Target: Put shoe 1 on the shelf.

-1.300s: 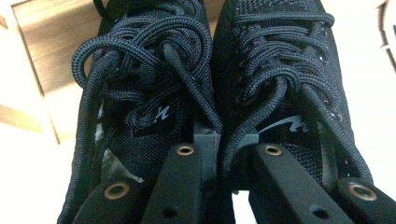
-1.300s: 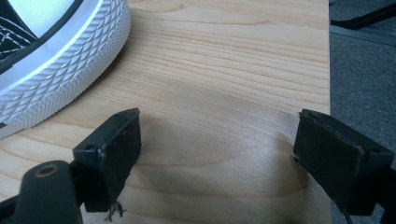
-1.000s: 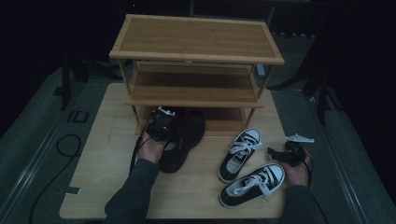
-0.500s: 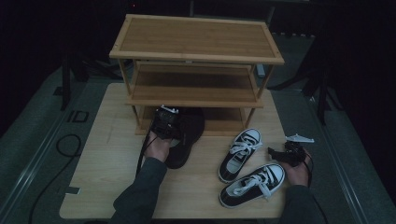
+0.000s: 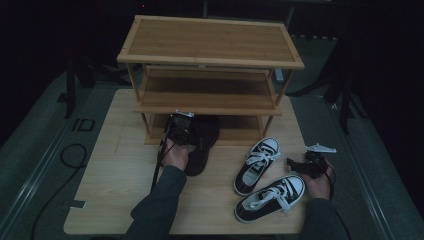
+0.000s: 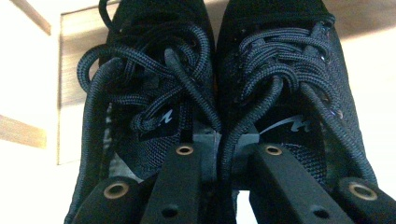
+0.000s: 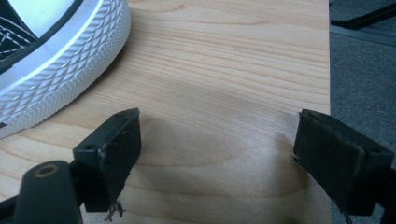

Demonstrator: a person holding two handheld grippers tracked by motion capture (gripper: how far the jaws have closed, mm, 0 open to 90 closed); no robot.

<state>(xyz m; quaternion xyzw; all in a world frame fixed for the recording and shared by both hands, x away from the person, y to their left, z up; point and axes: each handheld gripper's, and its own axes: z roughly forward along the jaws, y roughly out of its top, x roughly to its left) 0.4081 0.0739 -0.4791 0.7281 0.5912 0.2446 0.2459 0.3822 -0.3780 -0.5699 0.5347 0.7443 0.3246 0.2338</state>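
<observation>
A pair of black lace-up shoes (image 5: 204, 142) lies side by side at the foot of the wooden shoe rack (image 5: 210, 40), toes under its lowest shelf. My left gripper (image 5: 185, 136) reaches into them from the heel side. In the left gripper view one jaw sits inside each black shoe (image 6: 154, 93), and my left gripper (image 6: 229, 151) pinches their two inner walls together. My right gripper (image 5: 301, 164) rests near the table's right edge beside two black-and-white sneakers (image 5: 260, 159). In the right gripper view my right gripper (image 7: 219, 140) stands wide open over bare wood, with a sneaker's white toe cap (image 7: 60, 51) to the left.
The three-tier rack stands at the back of the light wooden table (image 5: 120, 165). The second sneaker (image 5: 272, 197) lies near the front right edge. A dark cable (image 5: 70, 155) loops on the grey floor to the left. The table's right edge (image 7: 327, 70) is close to my right gripper.
My left hand has pushed the black shoes forward, farther under the rack's lowest shelf. The right hand and the sneakers have stayed put.
</observation>
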